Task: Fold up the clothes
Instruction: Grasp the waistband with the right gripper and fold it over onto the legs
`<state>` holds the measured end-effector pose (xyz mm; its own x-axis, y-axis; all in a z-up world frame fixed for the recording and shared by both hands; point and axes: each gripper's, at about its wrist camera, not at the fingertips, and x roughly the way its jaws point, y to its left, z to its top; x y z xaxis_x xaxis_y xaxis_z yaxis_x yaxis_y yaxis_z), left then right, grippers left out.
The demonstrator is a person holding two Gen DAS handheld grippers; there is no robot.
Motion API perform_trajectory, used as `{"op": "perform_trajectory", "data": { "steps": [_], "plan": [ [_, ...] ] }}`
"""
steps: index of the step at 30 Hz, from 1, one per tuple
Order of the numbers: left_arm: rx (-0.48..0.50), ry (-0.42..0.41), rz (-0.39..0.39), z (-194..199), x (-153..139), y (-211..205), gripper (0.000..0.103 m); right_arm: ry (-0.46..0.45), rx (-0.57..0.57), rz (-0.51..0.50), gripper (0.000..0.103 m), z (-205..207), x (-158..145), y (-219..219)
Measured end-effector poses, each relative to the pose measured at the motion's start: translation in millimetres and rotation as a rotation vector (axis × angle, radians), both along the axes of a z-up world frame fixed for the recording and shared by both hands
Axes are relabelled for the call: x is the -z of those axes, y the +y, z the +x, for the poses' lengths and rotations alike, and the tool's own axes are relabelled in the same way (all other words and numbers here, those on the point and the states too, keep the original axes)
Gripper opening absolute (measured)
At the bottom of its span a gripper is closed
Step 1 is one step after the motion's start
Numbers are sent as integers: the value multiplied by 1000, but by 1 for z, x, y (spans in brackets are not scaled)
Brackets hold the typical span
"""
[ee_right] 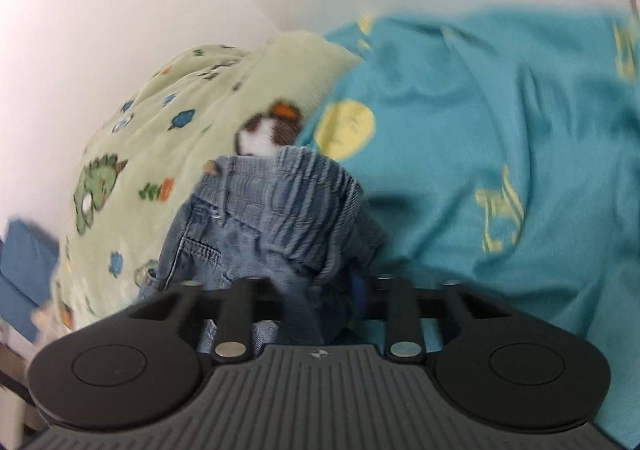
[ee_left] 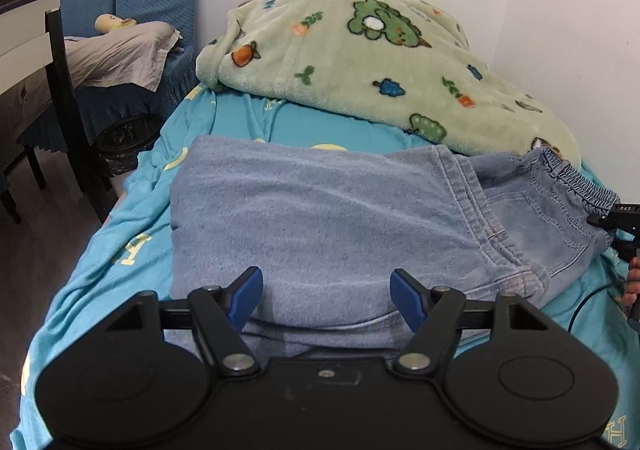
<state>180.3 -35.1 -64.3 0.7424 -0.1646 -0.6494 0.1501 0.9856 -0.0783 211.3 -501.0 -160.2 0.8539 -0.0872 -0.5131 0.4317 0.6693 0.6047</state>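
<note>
Folded jeans (ee_left: 320,218) on bed (ee_left: 100,250), beside green blanket (ee_left: 360,50).
Left gripper (ee_left: 326,296) jaws wide, holding nothing; only right view shows right gripper (ee_right: 316,290) clamping bunched elastic waistband.

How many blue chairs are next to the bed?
2. The blue chairs stand side by side left of the bed, against the wall, a grey cloth on their seats. Others may be hidden.
</note>
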Motion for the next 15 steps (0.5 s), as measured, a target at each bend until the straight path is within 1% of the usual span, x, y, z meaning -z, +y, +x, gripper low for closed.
{"op": "perform_trajectory", "data": {
  "steps": [1, 2, 6, 9, 11, 15],
  "plan": [
    [0, -5, -5, 0, -2, 1, 68, -9, -8, -60, 17, 0, -9, 7],
    [-2, -13, -11, 0, -6, 2, 68, -18, -15, -120, 14, -1, -18, 14],
    [-43, -77, 1, 2, -23, 14, 68, -134, -58, -265, 12, -4, -63, 52],
    [-83, -131, -7, -1, -36, 29, 68, -195, -69, -323, 12, -7, -94, 82],
    [-108, -149, -9, -3, -42, 40, 68, -225, -79, -382, 12, -7, -114, 105],
    [-155, -169, -71, -7, -54, 64, 68, -291, -113, -482, 11, -6, -153, 154]
  ]
}}
